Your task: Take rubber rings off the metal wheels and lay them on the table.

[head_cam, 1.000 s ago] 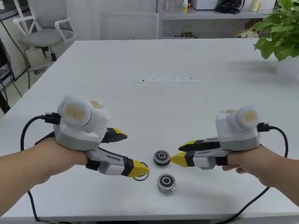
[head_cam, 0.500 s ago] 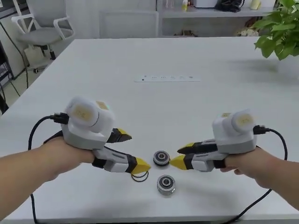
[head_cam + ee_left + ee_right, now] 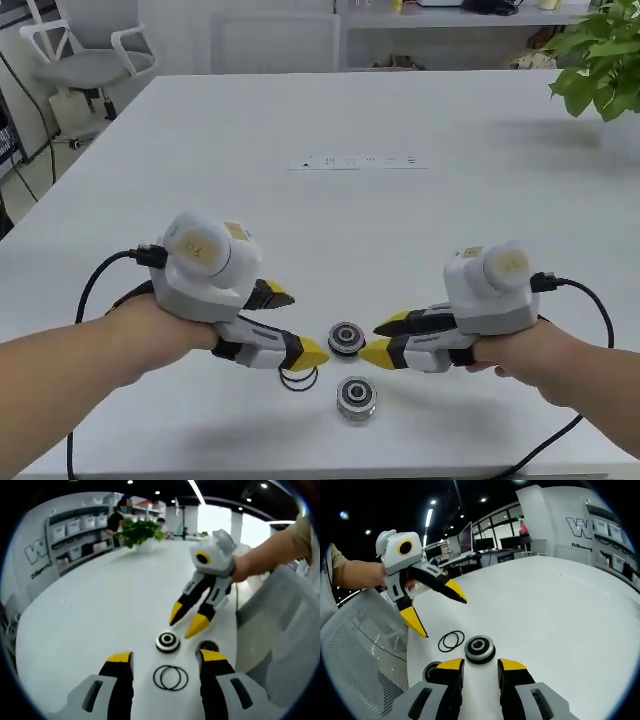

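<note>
Two small metal wheels lie near the table's front edge: the far wheel (image 3: 346,338) (image 3: 167,642) (image 3: 479,649) and the near wheel (image 3: 356,395) (image 3: 431,671). Two thin black rubber rings (image 3: 298,378) (image 3: 170,677) (image 3: 451,640) lie overlapped on the table left of the wheels. My left gripper (image 3: 297,325) (image 3: 165,659) (image 3: 440,611) is open, with the rings just ahead between its jaws. My right gripper (image 3: 378,338) (image 3: 481,665) (image 3: 186,622) is open a little, its tips just short of the far wheel, holding nothing.
The white table (image 3: 330,230) carries a flat power strip (image 3: 358,162) at its middle. A potted plant (image 3: 600,65) stands at the far right corner. An office chair (image 3: 85,60) sits beyond the far left edge. Black cables (image 3: 95,290) trail from both grippers.
Both grippers have edged inward toward the far wheel. The left gripper's lower tip has slid right, past the rings. Wheels and rings lie where they were.
</note>
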Available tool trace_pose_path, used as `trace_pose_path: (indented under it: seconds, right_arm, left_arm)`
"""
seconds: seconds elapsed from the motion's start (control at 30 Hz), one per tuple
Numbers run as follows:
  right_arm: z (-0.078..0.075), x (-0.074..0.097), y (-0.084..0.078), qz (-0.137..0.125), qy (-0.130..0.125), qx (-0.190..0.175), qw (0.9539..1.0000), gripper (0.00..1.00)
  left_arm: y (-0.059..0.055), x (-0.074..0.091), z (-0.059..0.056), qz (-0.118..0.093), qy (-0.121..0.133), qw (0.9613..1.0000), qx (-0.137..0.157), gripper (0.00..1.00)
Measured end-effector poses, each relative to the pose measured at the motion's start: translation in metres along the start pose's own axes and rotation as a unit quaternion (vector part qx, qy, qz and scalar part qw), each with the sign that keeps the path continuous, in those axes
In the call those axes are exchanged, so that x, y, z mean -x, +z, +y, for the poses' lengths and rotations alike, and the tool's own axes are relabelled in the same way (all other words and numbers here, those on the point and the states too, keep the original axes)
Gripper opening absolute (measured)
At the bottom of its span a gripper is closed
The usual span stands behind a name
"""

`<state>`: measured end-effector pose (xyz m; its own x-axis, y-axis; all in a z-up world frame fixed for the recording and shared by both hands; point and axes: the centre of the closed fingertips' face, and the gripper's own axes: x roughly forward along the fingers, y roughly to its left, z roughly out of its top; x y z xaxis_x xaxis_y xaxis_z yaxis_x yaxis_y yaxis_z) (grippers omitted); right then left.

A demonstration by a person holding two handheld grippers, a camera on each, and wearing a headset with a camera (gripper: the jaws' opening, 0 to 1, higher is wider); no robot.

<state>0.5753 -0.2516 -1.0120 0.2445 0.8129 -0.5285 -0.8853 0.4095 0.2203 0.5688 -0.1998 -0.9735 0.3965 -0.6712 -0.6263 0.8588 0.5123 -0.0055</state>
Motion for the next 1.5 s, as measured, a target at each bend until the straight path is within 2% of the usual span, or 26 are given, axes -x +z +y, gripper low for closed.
trace_pose_path:
  seconds: [0.3, 0.57, 1.0, 1.5]
  right_arm:
    - [-0.001, -0.006, -0.004, 0.007, 0.002, 0.005, 1.0, 0.22]
    - [-0.001, -0.009, -0.004, 0.006, 0.005, 0.009, 0.9999, 0.2]
    - [0.0, -0.01, -0.005, 0.0, 0.011, 0.015, 0.9998, 0.17]
    - [0.001, -0.009, -0.005, -0.003, 0.015, 0.016, 0.9998, 0.12]
  left_arm:
    - [-0.003, -0.013, -0.003, 0.005, -0.009, 0.9999, 0.007, 0.48]
    - [-0.005, -0.023, -0.005, 0.011, -0.019, 0.9998, -0.001, 0.42]
    - [0.001, -0.036, -0.005, 0.005, -0.026, 0.9996, 0.0, 0.35]
    - [0.002, -0.048, -0.007, 0.012, -0.032, 0.9993, -0.017, 0.25]
